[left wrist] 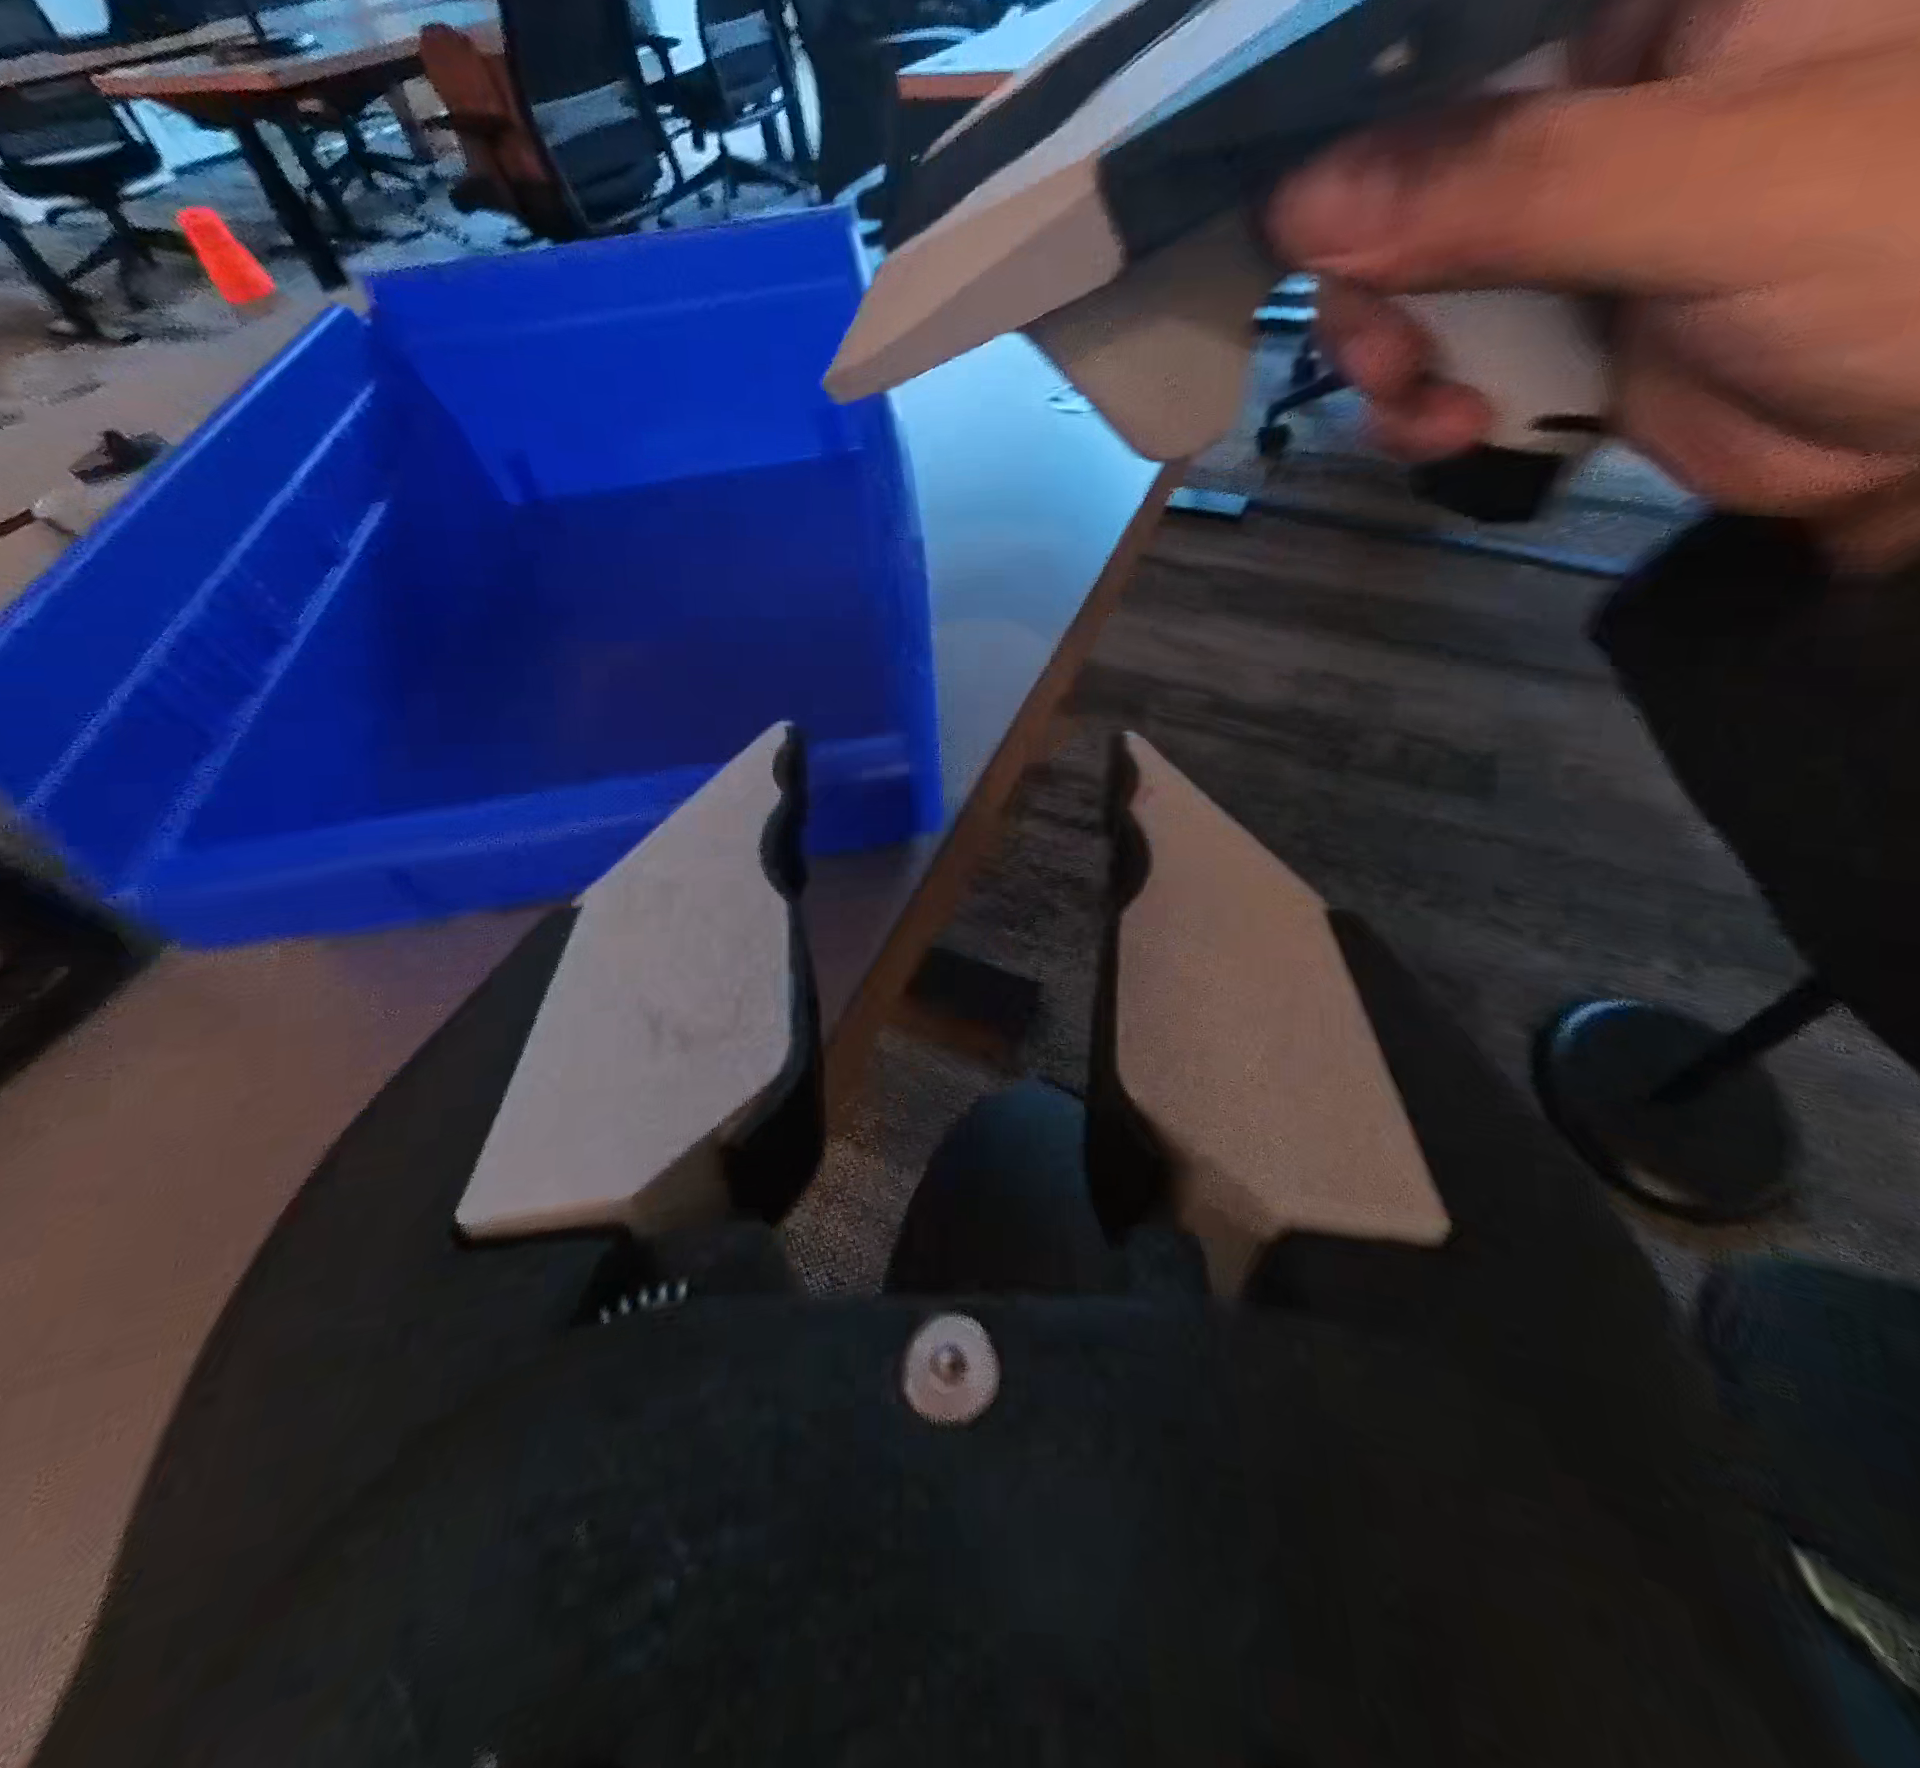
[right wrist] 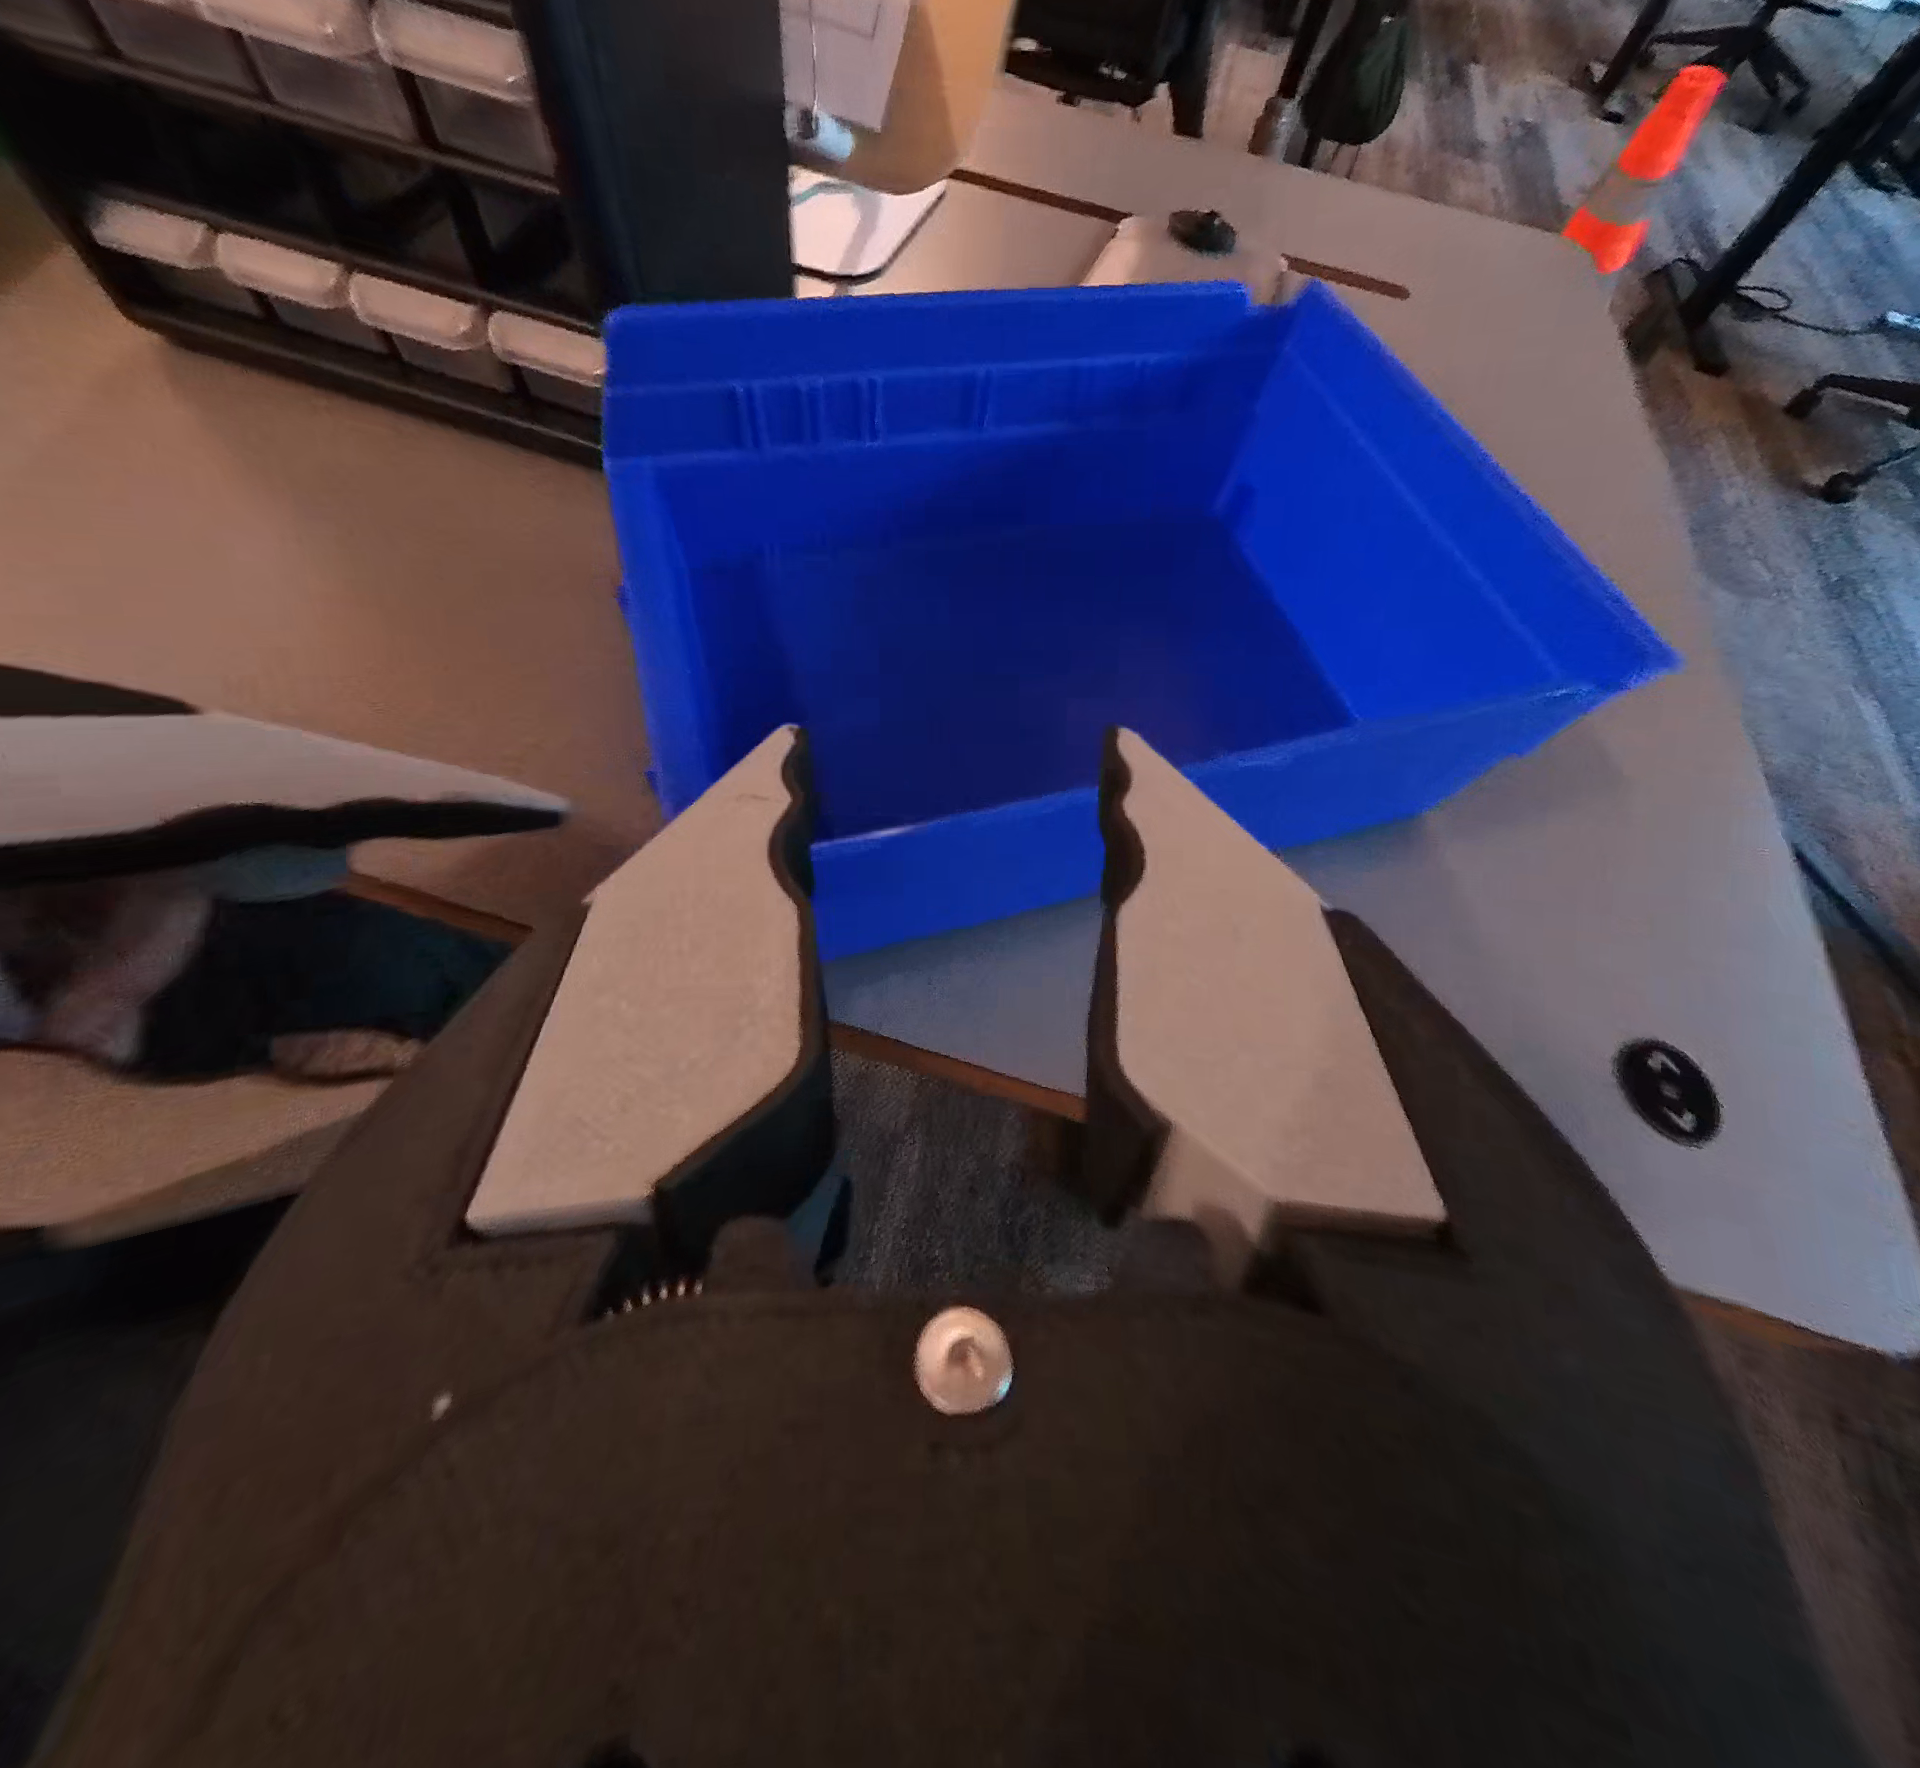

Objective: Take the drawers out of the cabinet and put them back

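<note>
A smooth blue plastic bin (right wrist: 1039,596), rectangular with ribbed inner walls and nothing visible inside it, sits on the matte grey table (right wrist: 1558,887) near its edge. Behind it to the left stands the black cabinet (right wrist: 260,160), its grid filled with small translucent, round-fronted drawers (right wrist: 281,274), all seated in their slots. The right gripper (right wrist: 954,762) hovers just short of the bin's near wall, its flat grey wedge-shaped fingers apart and holding nothing. The left gripper (left wrist: 956,762) hangs at the table's edge, likewise spread and empty.
</note>
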`<state>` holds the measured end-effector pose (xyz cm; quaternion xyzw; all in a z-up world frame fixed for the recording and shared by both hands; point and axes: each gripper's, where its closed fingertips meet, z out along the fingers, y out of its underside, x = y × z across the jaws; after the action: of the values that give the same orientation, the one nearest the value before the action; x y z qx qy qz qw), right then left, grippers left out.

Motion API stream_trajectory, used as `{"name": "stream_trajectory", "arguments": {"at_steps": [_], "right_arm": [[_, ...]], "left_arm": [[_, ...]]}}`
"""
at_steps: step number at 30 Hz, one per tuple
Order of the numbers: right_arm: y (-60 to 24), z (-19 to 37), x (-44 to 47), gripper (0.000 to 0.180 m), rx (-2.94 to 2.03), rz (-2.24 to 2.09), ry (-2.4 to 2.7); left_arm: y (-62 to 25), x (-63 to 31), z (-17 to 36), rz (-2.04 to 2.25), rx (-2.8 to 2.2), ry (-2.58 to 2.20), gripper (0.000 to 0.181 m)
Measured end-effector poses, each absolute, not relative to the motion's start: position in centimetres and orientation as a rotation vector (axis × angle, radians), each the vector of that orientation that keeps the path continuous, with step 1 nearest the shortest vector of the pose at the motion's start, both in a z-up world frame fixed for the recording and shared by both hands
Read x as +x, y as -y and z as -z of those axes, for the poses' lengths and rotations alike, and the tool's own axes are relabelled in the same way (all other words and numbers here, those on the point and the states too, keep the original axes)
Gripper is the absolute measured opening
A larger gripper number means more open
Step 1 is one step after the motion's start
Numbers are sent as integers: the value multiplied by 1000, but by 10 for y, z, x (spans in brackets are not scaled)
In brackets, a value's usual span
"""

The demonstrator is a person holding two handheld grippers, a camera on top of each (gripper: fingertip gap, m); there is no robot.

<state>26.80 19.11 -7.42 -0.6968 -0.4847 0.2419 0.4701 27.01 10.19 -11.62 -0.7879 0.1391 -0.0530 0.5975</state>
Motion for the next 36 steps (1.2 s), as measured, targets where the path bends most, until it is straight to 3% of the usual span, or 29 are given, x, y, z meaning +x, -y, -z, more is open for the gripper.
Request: {"name": "stream_trajectory", "arguments": {"at_steps": [2, 5, 8, 12, 13, 14, 16, 23, 28, 36], "right_arm": [[-172, 80, 251, 53, -1681, -633, 1297], [-123, 72, 219, 38, -1508, -735, 1483], [-87, 74, 197, 34, -1466, -810, 1584], [-119, 133, 209, 31, -1681, -410, 1682], [-135, 148, 223, 25, -1748, -253, 1701], [-144, 156, 233, 0, -1778, -171, 1716], [-169, 149, 249, 0, -1799, -83, 1612], [-225, 127, 304, 45, -1956, -31, 1207], [-186, 99, 229, 74, -1791, -485, 1161], [-186, 145, 142, 75, -1757, -353, 1165]], "left_arm": [[-67, 257, 112, 159, -1815, -331, 57], [-22, 223, 113, 173, -1841, -334, 53], [10, 180, 122, 163, -1895, -262, 54], [39, 137, 128, 189, -1900, -162, 51], [45, 135, 127, 233, -1886, -166, 49], [50, 134, 125, 266, -1886, -180, 53], [55, 117, 119, 212, -1894, -175, 58], [77, 4, 106, -81, -1898, 59, 62], [117, -117, 106, -522, -1868, 360, 64], [111, -204, 131, -620, -1946, 584, 84]]}}
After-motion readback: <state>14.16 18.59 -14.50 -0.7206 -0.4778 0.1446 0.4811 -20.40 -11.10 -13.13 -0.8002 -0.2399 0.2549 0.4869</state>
